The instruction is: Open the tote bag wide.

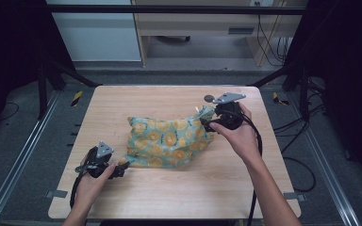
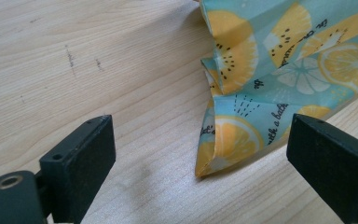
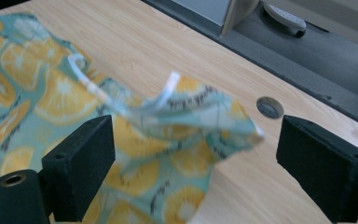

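Lying bag (image 1: 169,142) (crumpled) between claws

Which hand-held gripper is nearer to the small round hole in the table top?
Right. The right hand-held gripper is beside the round hole, at the fruit-print bag's far corner. The left hand-held gripper is at the bag's near corner.

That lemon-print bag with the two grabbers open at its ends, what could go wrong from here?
1. The left gripper frames only the bottom corner of the bag, so closing may pinch just a thin edge that slips out.
2. The right gripper stands open around the crumpled top end, and could catch one layer or miss the thin strip.
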`<state>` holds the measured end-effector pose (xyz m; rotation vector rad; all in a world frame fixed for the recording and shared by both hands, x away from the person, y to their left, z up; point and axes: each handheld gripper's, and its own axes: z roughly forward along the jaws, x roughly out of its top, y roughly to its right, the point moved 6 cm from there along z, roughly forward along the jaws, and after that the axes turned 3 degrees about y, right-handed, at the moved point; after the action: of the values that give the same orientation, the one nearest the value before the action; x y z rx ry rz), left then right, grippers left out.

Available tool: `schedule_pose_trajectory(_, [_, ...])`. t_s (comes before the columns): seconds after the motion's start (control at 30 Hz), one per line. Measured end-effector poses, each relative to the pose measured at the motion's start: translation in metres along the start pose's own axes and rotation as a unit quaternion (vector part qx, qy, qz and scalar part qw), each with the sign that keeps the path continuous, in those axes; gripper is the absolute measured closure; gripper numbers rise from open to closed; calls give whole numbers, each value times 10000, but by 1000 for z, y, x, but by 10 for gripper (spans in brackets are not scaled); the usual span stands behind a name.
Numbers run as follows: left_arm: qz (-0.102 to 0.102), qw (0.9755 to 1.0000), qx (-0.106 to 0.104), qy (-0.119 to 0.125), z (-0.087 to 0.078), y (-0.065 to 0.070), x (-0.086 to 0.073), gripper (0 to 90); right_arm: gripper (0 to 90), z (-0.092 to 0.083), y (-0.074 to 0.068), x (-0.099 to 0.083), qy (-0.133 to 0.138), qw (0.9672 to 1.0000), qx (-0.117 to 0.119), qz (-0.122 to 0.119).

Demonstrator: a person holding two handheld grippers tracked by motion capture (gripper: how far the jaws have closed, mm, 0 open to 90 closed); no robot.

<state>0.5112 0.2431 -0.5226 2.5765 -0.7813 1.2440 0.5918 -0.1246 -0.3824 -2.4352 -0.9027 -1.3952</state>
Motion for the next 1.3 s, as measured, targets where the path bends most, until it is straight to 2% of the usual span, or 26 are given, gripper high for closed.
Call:
schedule_pose_trajectory(0.07, [3,10000,-6,-1,0,0,0,76,116,14,-1,10,-49,10000,30,47])
schedule_pose_trajectory(0.17, [7,10000,-14,-14,1,1,0,75,113,24,-2,15,-69,9999,61,104])
schedule_pose_trajectory(0.37, [20,10000,-24,-17,2,1,0,75,108,49,-7,28,-264,9996,-69,85])
schedule_pose_trajectory(0.47, [29,10000,-14,-1,1,1,0,75,112,58,-5,25,-483,9986,-201,125])
schedule_pose_trajectory(0.5, [29,10000,-14,-1,1,1,0,75,112,58,-5,25,-483,9986,-201,125])
schedule_pose_trajectory(0.57, [36,10000,-3,12,1,1,1,75,110,63,-3,19,-718,9970,-255,135])
schedule_pose_trajectory(0.7, [48,10000,-4,15,1,2,1,75,135,64,-3,14,-809,9963,-269,142])
schedule_pose_trajectory(0.73, [37,10000,-2,30,1,2,2,75,173,63,-4,12,-864,9958,-263,132])
schedule_pose_trajectory(0.77, [44,10000,4,34,1,3,2,75,328,62,-5,8,-926,9953,-265,39])
schedule_pose_trajectory(0.8, [41,10000,1,41,1,3,2,75,386,61,-5,7,-954,9951,-266,5])
schedule_pose_trajectory(0.87, [48,10000,14,67,0,3,3,75,563,59,-7,4,-983,9950,-169,-73])
schedule_pose_trajectory(0.9, [48,10000,14,67,0,3,3,75,563,59,-7,4,-983,9950,-169,-73])
schedule_pose_trajectory(0.93, [58,9999,26,88,-1,3,4,76,725,57,-8,3,-940,9955,-121,-86])
schedule_pose_trajectory(0.97, [54,9999,31,120,-2,3,5,76,725,57,-8,3,-940,9955,-121,-86])
schedule_pose_trajectory(1.03, [52,9996,45,281,-8,3,10,77,849,53,-10,4,-800,9968,-25,-78])
schedule_pose_trajectory(1.07, [52,9996,45,281,-8,3,10,77,860,51,-11,4,-767,9970,22,-71])
schedule_pose_trajectory(1.1, [31,9989,40,472,-14,5,17,80,867,50,-12,5,-724,9973,36,-89])
schedule_pose_trajectory(1.13, [31,9989,40,472,-14,5,17,81,867,50,-12,5,-724,9973,36,-89])
schedule_pose_trajectory(1.2, [104,9971,-36,749,-23,10,30,81,879,42,-15,9,-549,9984,123,-67])
schedule_pose_trajectory(1.23, [104,9971,-36,749,-23,10,30,81,881,40,-16,10,-491,9987,144,-76])
schedule_pose_trajectory(1.27, [153,9960,-89,880,-28,13,40,81,882,37,-18,11,-455,9988,170,-97])
schedule_pose_trajectory(1.3, [153,9960,-89,880,-28,13,40,80,883,35,-19,12,-408,9989,183,-134])
